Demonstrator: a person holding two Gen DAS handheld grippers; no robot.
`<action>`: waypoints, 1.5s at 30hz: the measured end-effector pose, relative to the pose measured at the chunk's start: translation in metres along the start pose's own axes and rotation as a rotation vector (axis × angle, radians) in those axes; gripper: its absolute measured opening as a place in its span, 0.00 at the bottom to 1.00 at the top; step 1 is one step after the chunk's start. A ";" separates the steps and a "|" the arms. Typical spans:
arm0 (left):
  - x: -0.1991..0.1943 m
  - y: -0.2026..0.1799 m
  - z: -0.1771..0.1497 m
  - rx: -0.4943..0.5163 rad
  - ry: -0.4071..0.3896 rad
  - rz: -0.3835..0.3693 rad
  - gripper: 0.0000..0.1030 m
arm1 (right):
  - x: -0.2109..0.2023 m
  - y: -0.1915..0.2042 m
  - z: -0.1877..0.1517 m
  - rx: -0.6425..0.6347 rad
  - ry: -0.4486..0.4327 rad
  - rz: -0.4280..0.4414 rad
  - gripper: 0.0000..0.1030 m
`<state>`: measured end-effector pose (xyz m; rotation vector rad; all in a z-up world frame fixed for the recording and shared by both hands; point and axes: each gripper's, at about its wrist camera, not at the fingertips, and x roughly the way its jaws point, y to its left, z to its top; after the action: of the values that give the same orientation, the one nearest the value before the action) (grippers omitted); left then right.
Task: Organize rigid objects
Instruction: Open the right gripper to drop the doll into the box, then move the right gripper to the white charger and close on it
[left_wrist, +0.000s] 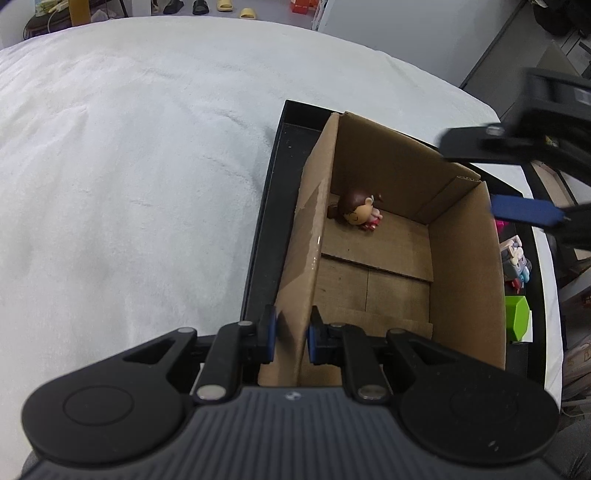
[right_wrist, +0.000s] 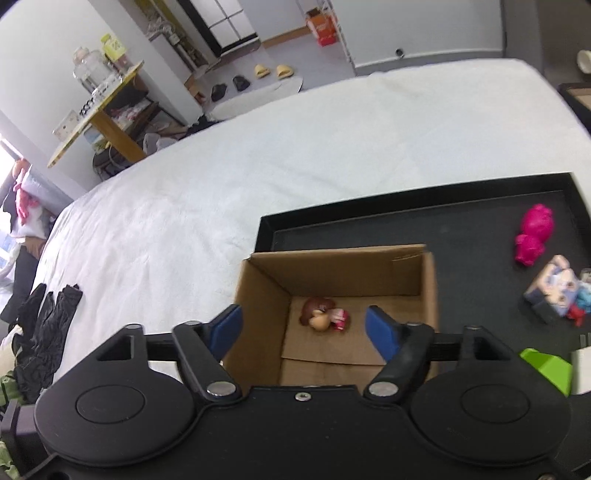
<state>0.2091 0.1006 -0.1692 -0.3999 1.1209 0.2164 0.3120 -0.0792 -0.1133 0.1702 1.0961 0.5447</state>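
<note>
Left gripper (left_wrist: 291, 338) clamped the box (left_wrist: 310, 236) wall. Right gripper (right_wrist: 304, 326) jaws stood open above the box, nothing between; doll (right_wrist: 325, 314) lay inside.

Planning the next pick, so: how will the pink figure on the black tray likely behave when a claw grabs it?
The pink figure looks like moulded plastic, so probably stiff and light. Its rounded, lumpy body and glossy look suggest pads could slip off unless they close across a narrow part. It lies on its side on the black tray, so a push would likely slide or rock it, not topple it.
</note>
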 end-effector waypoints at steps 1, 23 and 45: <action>0.000 -0.001 0.000 0.001 0.000 0.004 0.15 | -0.005 -0.003 0.000 -0.001 -0.009 -0.005 0.77; -0.018 -0.021 -0.013 -0.006 -0.023 0.121 0.16 | -0.093 -0.074 -0.025 0.058 -0.101 -0.054 0.88; -0.023 -0.020 -0.028 -0.072 -0.096 0.146 0.13 | -0.131 -0.171 -0.045 0.162 -0.091 -0.057 0.79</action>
<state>0.1836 0.0718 -0.1551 -0.3682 1.0503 0.4014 0.2842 -0.2968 -0.0965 0.3011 1.0532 0.3934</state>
